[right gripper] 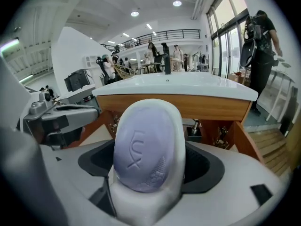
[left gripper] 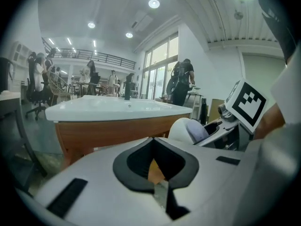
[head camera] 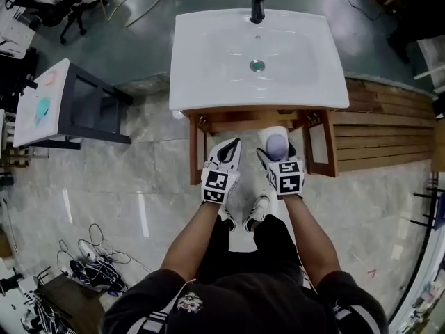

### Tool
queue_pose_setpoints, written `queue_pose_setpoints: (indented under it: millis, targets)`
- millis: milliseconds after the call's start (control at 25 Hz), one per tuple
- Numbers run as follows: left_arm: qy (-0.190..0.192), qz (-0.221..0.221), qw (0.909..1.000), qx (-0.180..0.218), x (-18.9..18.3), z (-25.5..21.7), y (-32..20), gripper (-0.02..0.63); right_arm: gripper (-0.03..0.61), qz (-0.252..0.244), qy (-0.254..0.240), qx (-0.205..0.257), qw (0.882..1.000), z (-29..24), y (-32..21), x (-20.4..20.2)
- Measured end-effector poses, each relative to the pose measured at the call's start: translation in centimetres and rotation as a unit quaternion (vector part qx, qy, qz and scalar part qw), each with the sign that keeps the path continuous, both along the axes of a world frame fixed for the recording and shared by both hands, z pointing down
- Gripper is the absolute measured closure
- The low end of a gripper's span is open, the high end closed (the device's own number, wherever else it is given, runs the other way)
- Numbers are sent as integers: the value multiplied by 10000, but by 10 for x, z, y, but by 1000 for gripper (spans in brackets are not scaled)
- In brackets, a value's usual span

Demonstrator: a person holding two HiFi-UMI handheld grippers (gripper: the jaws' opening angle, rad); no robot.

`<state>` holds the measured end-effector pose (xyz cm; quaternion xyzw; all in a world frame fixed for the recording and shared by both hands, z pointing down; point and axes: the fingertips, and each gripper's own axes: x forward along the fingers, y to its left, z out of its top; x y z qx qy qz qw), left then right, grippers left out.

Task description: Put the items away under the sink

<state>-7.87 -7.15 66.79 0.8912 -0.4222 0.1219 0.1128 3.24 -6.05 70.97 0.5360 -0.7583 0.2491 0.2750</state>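
Observation:
A white sink [head camera: 208,82] with a black tap [head camera: 258,2] tops a wooden cabinet whose two doors [head camera: 321,145] stand open toward me. My right gripper [head camera: 277,150] is shut on a white bottle with a lilac "LUX" cap [right gripper: 146,149] and holds it upright just in front of the cabinet opening [right gripper: 202,131]. My left gripper [head camera: 230,148] hangs beside it, level with the left door, jaws shut with nothing between them [left gripper: 155,168]. The left gripper view shows the bottle [left gripper: 186,130] to its right. The cabinet's inside is mostly hidden under the basin.
A white-topped side table [head camera: 42,103] stands to the left. Cables [head camera: 97,263] lie on the floor at lower left. A wooden slatted platform [head camera: 389,124] runs to the right of the cabinet. People stand far behind the sink [right gripper: 258,36].

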Motion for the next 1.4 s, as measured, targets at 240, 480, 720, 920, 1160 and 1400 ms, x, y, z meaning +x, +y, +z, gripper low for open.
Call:
queue_pose_setpoints:
  millis: [240,480,720,920,1160,1400]
  targets:
    - [-204,-433,9985,262,-16,105,-45,607,124,102,-107,220,9996,107,-27,-4]
    - [-143,-623,9966,527,-21,196,-70,607,124,195,-115,442,9988,198,-41,0]
    - [-21,-733,9949,699,-17,264,-87,607,124,77,-63,845,9964,246,-68,1]
    - [68,-662,9942,843,-10,282,-91,607,124,-33,-68,1056,9944,253,-80,0]
    - [168,-660,9914,1121,-13,259,-102,607,124,160,-492,996,9937,237,-106,0]
    - [325,-896,9867,1314,-18,240,-125,607,124,207,-786,813,9934,227,-156,-1]
